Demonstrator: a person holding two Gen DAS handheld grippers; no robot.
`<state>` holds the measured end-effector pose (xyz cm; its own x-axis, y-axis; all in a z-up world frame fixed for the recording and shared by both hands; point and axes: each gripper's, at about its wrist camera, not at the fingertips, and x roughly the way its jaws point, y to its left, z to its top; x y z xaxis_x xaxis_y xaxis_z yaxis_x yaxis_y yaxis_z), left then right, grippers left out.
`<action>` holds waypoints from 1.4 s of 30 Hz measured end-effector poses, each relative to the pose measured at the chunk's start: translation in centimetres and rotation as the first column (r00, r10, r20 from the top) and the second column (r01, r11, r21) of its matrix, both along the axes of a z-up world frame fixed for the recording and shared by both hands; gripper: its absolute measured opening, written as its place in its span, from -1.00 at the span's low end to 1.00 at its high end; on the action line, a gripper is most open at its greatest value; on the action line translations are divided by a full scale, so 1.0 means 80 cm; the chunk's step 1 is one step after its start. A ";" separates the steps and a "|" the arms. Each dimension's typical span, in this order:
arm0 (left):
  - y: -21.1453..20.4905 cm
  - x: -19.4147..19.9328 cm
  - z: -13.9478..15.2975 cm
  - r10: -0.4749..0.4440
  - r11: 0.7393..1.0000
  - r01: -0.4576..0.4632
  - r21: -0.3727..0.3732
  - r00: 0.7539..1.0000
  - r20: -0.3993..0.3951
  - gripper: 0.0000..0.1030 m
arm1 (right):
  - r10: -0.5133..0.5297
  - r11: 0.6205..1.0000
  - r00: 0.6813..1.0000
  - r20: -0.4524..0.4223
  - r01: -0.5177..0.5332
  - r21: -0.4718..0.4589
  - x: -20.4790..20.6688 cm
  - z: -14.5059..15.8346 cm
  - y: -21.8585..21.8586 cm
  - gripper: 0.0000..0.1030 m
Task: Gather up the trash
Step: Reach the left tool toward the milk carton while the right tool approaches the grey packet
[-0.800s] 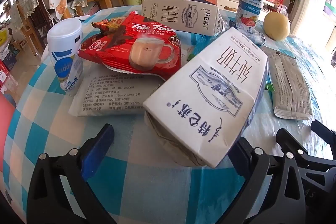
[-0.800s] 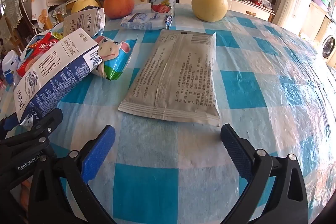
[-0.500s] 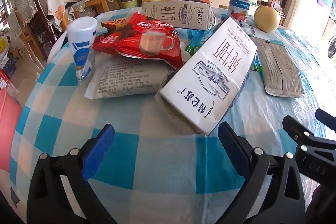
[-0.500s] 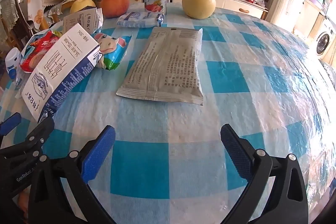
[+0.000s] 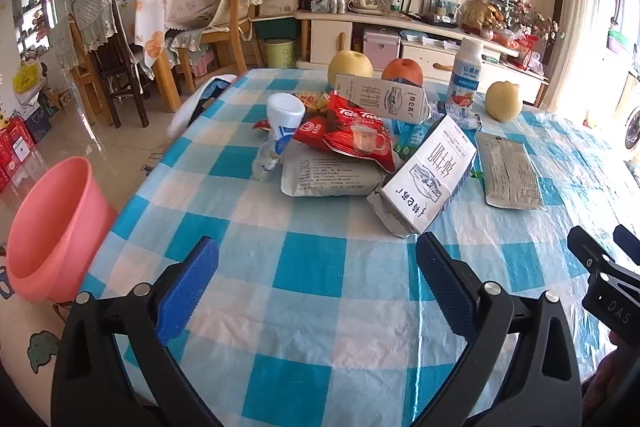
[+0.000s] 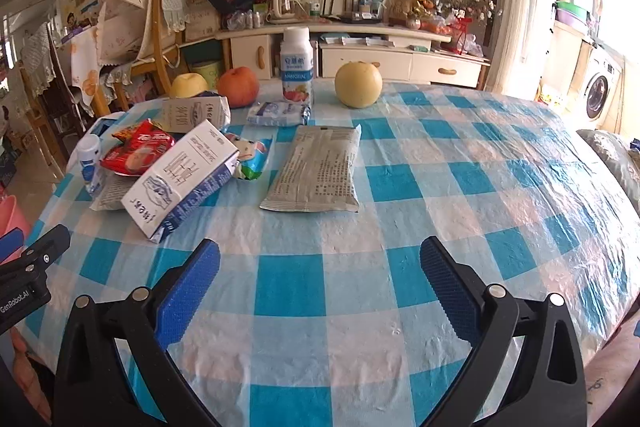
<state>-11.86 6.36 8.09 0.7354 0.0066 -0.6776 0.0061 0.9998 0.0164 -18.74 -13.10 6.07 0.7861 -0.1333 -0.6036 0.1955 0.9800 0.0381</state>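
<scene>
Trash lies on a blue-checked table [image 5: 304,267]: a white milk carton [image 5: 426,177] on its side, a second carton [image 5: 382,99] behind, a red tea packet [image 5: 352,137], a grey pouch [image 5: 332,177] under it, another grey pouch [image 5: 510,171] to the right, and a small white bottle [image 5: 280,131]. My left gripper [image 5: 316,279] is open and empty, short of the near carton. My right gripper [image 6: 320,279] is open and empty, short of the grey pouch [image 6: 318,167]. The near carton [image 6: 180,179] shows at its left.
A pink bin [image 5: 52,227] stands on the floor left of the table. Two pears [image 6: 358,85], an orange fruit [image 6: 238,87] and a yogurt bottle [image 6: 297,67] stand at the table's far side. Wooden chairs [image 5: 216,23] are beyond the left edge.
Both grippers have pulled back and up from the trash, so the carton and pouches look smaller and farther. The pink bin has come into the left view. Both stay open.
</scene>
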 end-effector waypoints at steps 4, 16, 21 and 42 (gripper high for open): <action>0.022 -0.030 0.021 0.023 1.000 -0.022 -0.008 0.999 0.045 0.93 | 0.012 1.000 0.997 0.070 -0.012 0.006 -0.035 0.017 0.012 0.93; 0.051 -0.083 0.059 0.044 0.999 -0.043 -0.008 0.990 0.136 0.93 | 0.025 0.999 0.986 0.163 -0.020 -0.029 -0.088 0.042 0.035 0.93; 0.060 -0.093 0.066 0.053 0.999 -0.052 -0.014 0.986 0.156 0.93 | 0.035 0.998 0.983 0.183 -0.026 -0.052 -0.096 0.046 0.041 0.93; 0.075 -0.086 0.053 0.079 0.997 -0.075 -0.031 0.988 0.135 0.93 | 0.084 0.993 0.986 0.147 -0.070 -0.096 -0.083 0.035 0.058 0.93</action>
